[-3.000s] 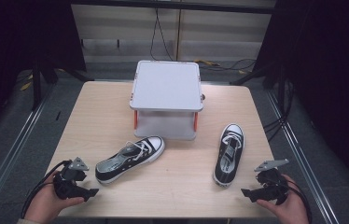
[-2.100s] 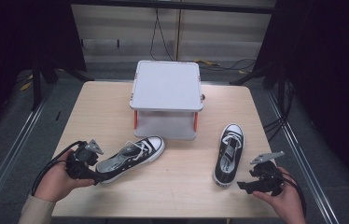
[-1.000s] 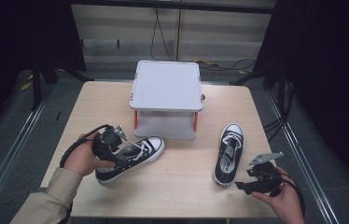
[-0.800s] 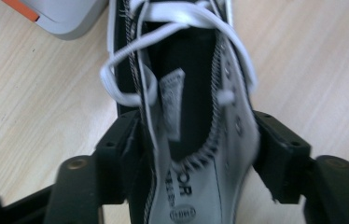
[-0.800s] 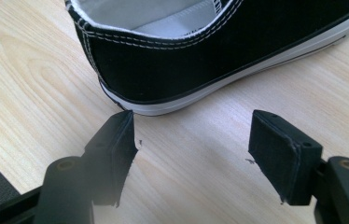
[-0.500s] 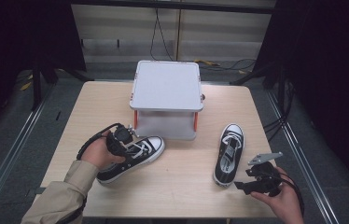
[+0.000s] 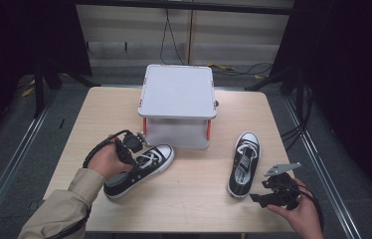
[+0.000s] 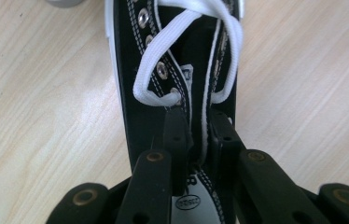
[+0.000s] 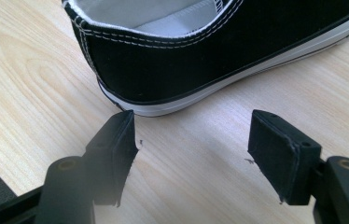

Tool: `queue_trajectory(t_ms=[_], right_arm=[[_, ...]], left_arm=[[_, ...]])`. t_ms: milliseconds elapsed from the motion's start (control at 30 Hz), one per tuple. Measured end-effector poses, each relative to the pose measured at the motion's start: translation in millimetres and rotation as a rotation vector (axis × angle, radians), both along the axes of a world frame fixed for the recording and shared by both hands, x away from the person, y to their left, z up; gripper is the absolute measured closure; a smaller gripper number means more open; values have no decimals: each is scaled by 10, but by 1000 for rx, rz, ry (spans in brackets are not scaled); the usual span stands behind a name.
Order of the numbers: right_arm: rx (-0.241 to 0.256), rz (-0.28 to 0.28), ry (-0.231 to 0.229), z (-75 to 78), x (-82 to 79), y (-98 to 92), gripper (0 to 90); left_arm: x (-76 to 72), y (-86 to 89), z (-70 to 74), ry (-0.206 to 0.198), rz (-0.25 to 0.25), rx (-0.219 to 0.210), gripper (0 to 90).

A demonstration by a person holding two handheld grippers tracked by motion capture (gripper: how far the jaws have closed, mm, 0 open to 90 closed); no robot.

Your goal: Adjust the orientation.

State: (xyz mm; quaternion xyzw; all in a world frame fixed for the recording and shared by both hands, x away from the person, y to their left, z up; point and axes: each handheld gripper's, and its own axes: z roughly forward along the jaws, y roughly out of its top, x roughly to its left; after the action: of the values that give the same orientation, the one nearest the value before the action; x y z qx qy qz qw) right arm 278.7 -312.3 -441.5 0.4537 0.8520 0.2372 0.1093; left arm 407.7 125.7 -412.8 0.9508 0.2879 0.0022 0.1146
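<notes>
Two black canvas sneakers with white laces and soles lie on the wooden table point(image 7: 189, 199). The left sneaker point(image 7: 146, 169) lies slanted in front of the box. My left gripper point(image 7: 133, 155) sits on top of it, and in the left gripper view my left gripper point(image 8: 199, 135) is shut on the left sneaker's point(image 8: 130, 93) tongue edge below the laces. The right sneaker point(image 7: 243, 164) points away from me. My right gripper point(image 7: 262, 195) rests near its heel; in the right gripper view my right gripper point(image 9: 193, 147) is open, just short of the right sneaker's point(image 9: 200, 56) heel.
A grey lidded box point(image 7: 178, 102) with orange corner posts stands at the table's back centre, right behind the left sneaker. Cables trail from both grippers. Dark floor and metal rails surround the table.
My left gripper has moved from the table's front left corner up and right onto the left sneaker and shut on its tongue. The right gripper shifted slightly toward the right sneaker's heel.
</notes>
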Motion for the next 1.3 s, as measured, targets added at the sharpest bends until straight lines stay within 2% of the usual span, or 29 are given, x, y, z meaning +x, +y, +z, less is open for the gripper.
queue_trajectory(t_ms=[67,167,200,233,300,367,433,567,633,700,767,867,933,1033,1200,1233,1267,1300], right_arm=[[6,-5,4,-13,7,-8,302],[0,-15,7,-32,15,-16,290],[0,-15,7,-32,15,-16,290],[-5,-13,7,-29,9,-14,290],[-5,-7,1,-21,5,-19,290],[0,-10,3,-18,0,-22,290],[-1,-10,3,-21,-3,-24,290],[-4,-4,0,-8,-6,-17,290],[-5,-3,-1,-9,-1,-9,290],[-7,0,1,-5,3,0,291],[-5,0,-2,-1,6,9,293],[-8,2,-1,-5,10,4,294],[-6,2,0,-14,12,2,294],[-9,-9,10,-34,14,-13,294],[-2,-12,6,-41,13,-41,288],[-1,-12,8,-40,12,-42,287],[0,-11,7,-40,12,-42,286],[-1,-9,7,-37,11,-41,286]], left_arm=[[-5,1,131,8,20,-10,829],[27,-5,188,22,36,-4,835],[27,-5,188,22,36,-4,837],[32,-16,194,23,37,15,837],[32,-20,195,26,43,13,838],[23,-15,169,41,39,7,838],[6,3,130,47,28,26,834],[-5,44,99,40,25,-7,814],[5,34,47,28,9,-18,745],[18,24,11,38,10,-9,715],[35,-18,-43,46,17,13,726],[48,-39,-48,61,27,30,800],[44,-61,-23,58,15,42,817],[24,-48,29,57,58,-6,822],[0,-57,163,42,56,-19,825],[1,-56,208,34,59,-19,825],[3,-55,304,32,79,-31,827],[0,-54,339,33,85,-51,830]])
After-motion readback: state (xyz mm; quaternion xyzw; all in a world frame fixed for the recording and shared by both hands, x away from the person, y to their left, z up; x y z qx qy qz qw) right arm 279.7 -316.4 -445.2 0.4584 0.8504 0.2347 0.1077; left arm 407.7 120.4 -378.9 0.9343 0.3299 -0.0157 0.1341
